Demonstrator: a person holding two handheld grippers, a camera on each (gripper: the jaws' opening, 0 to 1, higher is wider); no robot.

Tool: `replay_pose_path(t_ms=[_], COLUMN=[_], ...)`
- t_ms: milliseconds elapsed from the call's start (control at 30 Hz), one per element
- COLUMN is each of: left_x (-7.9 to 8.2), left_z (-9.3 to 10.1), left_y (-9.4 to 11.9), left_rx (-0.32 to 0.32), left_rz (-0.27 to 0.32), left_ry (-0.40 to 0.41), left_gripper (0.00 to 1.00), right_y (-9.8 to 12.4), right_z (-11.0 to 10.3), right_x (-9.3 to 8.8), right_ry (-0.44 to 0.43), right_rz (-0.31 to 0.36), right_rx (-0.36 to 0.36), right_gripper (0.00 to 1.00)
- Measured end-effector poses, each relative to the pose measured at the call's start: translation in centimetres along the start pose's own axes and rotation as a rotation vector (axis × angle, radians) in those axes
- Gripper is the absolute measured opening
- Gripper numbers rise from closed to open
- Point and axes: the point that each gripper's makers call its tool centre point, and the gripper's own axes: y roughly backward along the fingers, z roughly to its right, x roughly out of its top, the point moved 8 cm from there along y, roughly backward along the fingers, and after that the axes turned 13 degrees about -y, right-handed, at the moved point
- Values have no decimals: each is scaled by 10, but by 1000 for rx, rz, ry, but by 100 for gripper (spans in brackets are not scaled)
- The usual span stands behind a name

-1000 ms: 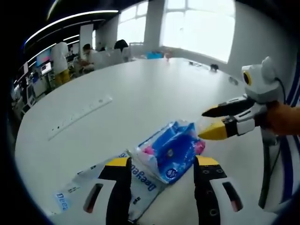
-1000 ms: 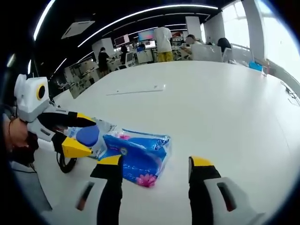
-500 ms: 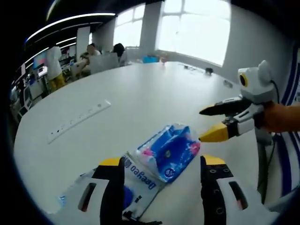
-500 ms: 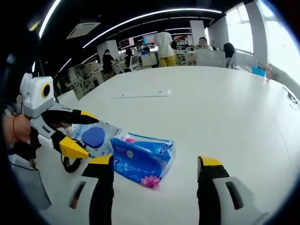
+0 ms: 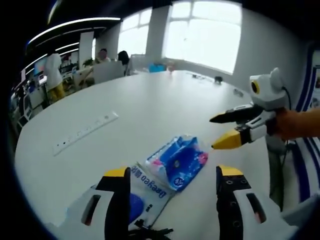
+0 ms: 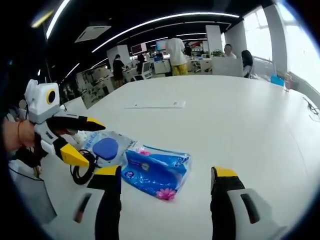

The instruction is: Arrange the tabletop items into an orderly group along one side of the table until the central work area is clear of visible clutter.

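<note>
Now, change: both grippers drawn back from the packs since a second ago; packs sit smaller and farther ahead of the jaws in both views, left lying released on the table.
Meaning for the task: packs look set down side by side near the table's edge; judged as a placement just finished, with the power strip well apart in the middle yet to be dealt with.
Blue tissue pack: flat on the white table, touching the wet-wipes pack, which carries a blue round lid.
Black cable: coiled just beside the wipes.
Left gripper: jaws spread wide, holding nothing, touching nothing.
Right gripper: jaws likewise wide apart, empty, clear of the tissue pack.
</note>
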Motion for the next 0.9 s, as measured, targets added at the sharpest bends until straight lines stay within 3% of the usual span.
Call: replay_pose_path(t_ms=[900], left_x=[-6], left_z=[-4], left_y=[60], left_rx=[1], left_rz=[65], left_ry=[-31], left_gripper=[65], right_y=[20], right_z=[-29], right_x=[9], right_ry=[41], right_rz=[48], right_rx=[50], right_gripper=[71])
